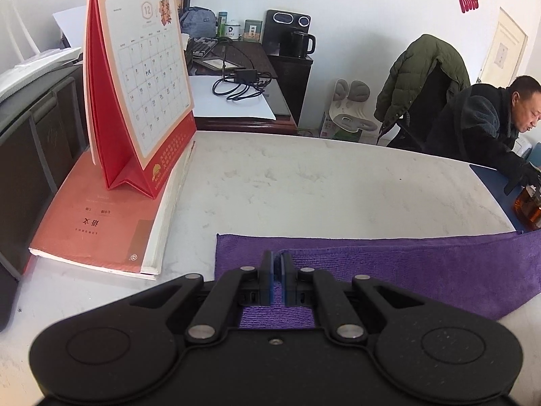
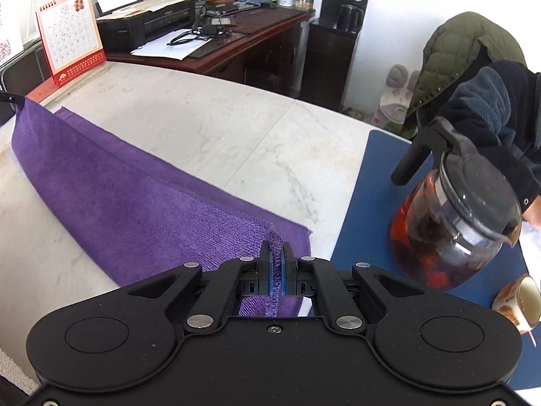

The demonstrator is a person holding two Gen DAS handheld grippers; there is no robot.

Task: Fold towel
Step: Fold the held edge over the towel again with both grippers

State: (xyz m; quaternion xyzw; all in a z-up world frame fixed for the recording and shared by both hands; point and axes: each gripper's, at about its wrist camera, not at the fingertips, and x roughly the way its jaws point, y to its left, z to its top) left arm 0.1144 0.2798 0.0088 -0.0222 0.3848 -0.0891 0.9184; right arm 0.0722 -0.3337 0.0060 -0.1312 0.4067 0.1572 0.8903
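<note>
A purple towel (image 1: pixel 405 270) lies along the near side of the white marble table (image 1: pixel 304 182), its near edge lifted off the surface. My left gripper (image 1: pixel 276 262) is shut on the towel's near left corner. In the right wrist view the same towel (image 2: pixel 128 196) stretches away to the left, raised like a ridge. My right gripper (image 2: pixel 277 253) is shut on the towel's near right corner, with the stitched hem showing between the blue pads. The tip of the left gripper (image 2: pixel 10 98) pinches the far corner at the left edge of that view.
A red desk calendar (image 1: pixel 142 94) stands on a red book (image 1: pixel 98 223) at the table's left. A glass teapot (image 2: pixel 453 223) and a cup (image 2: pixel 520 301) sit on a blue mat (image 2: pixel 365 237) at the right. A person in a dark jacket (image 1: pixel 480 125) leans over the table's far right.
</note>
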